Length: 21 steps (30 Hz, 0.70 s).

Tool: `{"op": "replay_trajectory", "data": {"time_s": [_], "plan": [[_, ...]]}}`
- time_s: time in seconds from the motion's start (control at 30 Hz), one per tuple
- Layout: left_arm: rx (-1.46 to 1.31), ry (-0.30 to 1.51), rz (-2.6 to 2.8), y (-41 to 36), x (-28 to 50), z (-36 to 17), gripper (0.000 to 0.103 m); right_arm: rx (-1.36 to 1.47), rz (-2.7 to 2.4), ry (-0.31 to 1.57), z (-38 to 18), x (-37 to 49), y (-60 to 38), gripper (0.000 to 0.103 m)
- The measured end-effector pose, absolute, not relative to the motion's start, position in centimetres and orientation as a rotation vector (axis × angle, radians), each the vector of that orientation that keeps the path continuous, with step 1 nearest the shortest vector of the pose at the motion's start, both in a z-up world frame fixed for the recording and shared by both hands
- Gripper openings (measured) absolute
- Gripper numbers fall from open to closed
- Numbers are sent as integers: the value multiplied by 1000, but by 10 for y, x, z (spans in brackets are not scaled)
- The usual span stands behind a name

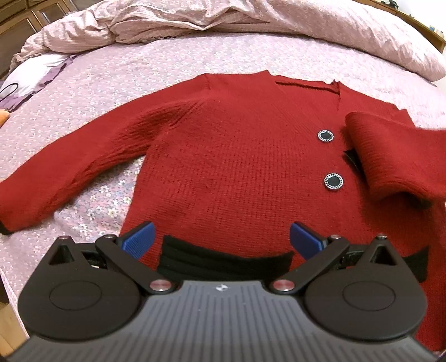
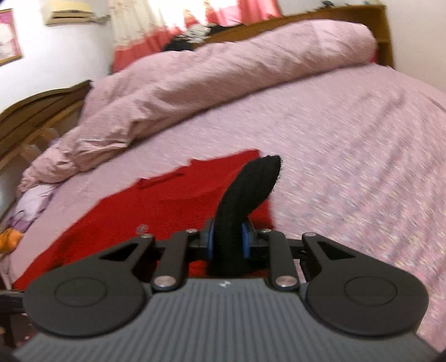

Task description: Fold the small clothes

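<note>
A red cardigan [image 1: 237, 156] lies flat on the bed [image 1: 139, 75], front up, with its black hem [image 1: 223, 263] nearest the left camera. The left tool [image 1: 222, 239] hovers above that hem with its blue pads [image 1: 139, 239] wide apart and nothing between them.

Only the left view shows the whole garment: two round black buttons [image 1: 325, 136] with sparkling rims down the front, the V neck at the far edge, and one sleeve [image 1: 64, 178] stretched out flat towards the left of the frame. The other sleeve [image 1: 390, 156] is lifted and folded over the body at the right, its end blurred and running out of frame.

Only the right view shows what holds that sleeve: the right tool [image 2: 228, 239] is clamped on the sleeve's black cuff [image 2: 248, 189], which stands up between the pads and curves away over the red knit. This view is smeared, so the buttons are barely visible there. It also takes in more of the room: a rumpled pink duvet [image 2: 195, 78] along the far side of the bed, a wooden headboard [image 2: 334, 14], red curtains [image 2: 251, 7], and an air conditioner [image 2: 69, 11] on the white wall.

No writing can be read; each tool body carries only a small pale emblem, too small to make out
</note>
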<state>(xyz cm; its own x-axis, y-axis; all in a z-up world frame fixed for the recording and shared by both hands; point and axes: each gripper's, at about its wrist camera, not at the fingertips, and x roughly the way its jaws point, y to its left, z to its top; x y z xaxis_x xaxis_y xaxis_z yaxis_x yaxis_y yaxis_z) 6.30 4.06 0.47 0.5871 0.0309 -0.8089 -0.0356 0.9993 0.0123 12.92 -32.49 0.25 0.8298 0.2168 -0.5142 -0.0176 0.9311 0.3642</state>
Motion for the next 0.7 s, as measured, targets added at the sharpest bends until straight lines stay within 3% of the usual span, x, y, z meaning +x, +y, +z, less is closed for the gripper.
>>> {"op": "replay_trajectory", "data": {"time_s": [0.53,0.6,0.7], "plan": [[-26,899,115,73,66,18,103,414,439,569,11,154,-237,24],[-32,899,120,75,66,19,103,433,483,577,7,160,-226,37],[-32,895,123,77,64,20,103,435,502,603,2,166,-214,47]]}}
